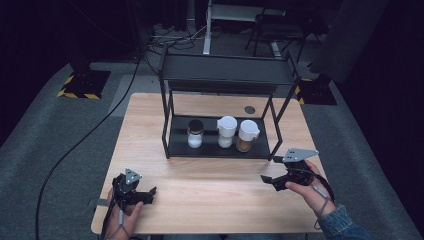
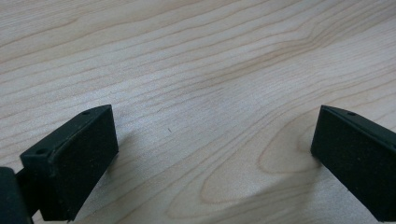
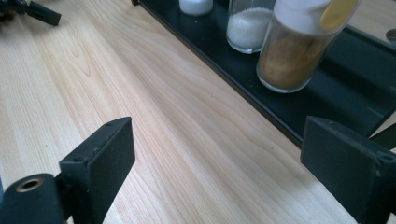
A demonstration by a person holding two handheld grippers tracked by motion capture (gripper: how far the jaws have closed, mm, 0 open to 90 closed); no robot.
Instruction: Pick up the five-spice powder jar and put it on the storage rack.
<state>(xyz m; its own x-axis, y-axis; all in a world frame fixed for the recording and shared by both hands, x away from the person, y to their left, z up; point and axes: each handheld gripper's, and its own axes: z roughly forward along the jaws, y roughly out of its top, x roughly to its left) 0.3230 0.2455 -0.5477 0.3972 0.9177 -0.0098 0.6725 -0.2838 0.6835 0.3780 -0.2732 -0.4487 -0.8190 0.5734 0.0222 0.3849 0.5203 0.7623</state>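
Nearest, the left gripper [image 1: 145,195] rests on the tabletop [image 1: 210,185], fingers apart and empty. The right gripper [image 1: 267,181], also spread and empty, should approach the brown-spice jar [image 1: 247,136] level, clearing the rack [image 1: 220,149] lip. Farther left stand two jars of white powder [image 1: 225,132] [image 1: 195,134].

Wooden table [image 1: 210,200], black rack [image 1: 220,80] holding three jars [image 1: 225,132], left gripper [image 1: 137,192] and right gripper [image 1: 277,180] resting near front edge, jaws apart.

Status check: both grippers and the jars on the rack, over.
Left gripper open, empty, low over table. Right gripper open, empty, near rack. Three jars upright on lower shelf; brown-spice jar nearest. Path clear.
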